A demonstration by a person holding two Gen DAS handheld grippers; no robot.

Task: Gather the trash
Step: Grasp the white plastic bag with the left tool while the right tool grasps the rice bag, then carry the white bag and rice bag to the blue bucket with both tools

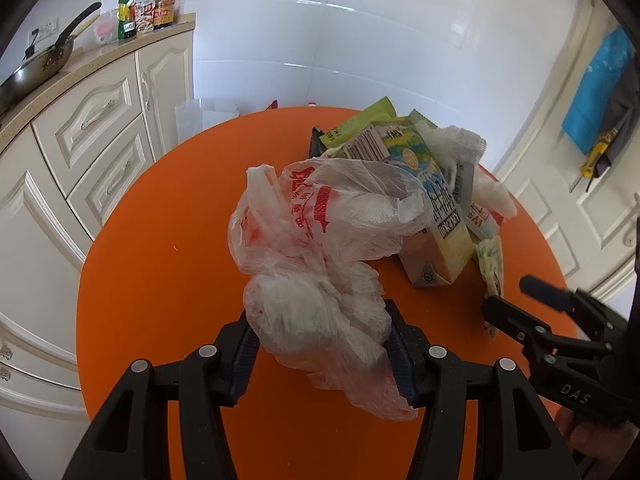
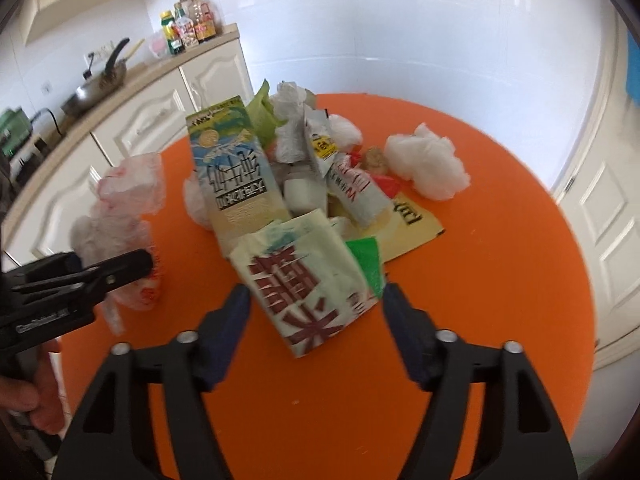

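Note:
A clear plastic bag with red print (image 1: 320,240) lies on the round orange table (image 1: 160,280). My left gripper (image 1: 320,340) has its fingers on both sides of the bag's near end, touching it. The bag also shows in the right wrist view (image 2: 128,200) with the left gripper (image 2: 120,268) in front of it. Behind it lies a trash pile: a milk carton (image 2: 232,168), wrappers and crumpled white plastic (image 2: 428,164). My right gripper (image 2: 316,300) is open around a pale green packet with red characters (image 2: 304,284); it also shows in the left wrist view (image 1: 516,300).
Cream kitchen cabinets (image 1: 100,140) stand left of the table, with a wok (image 1: 36,68) and sauce bottles (image 1: 148,8) on the counter. A white tiled wall is behind. A white door (image 1: 580,180) with a blue cloth is at the right.

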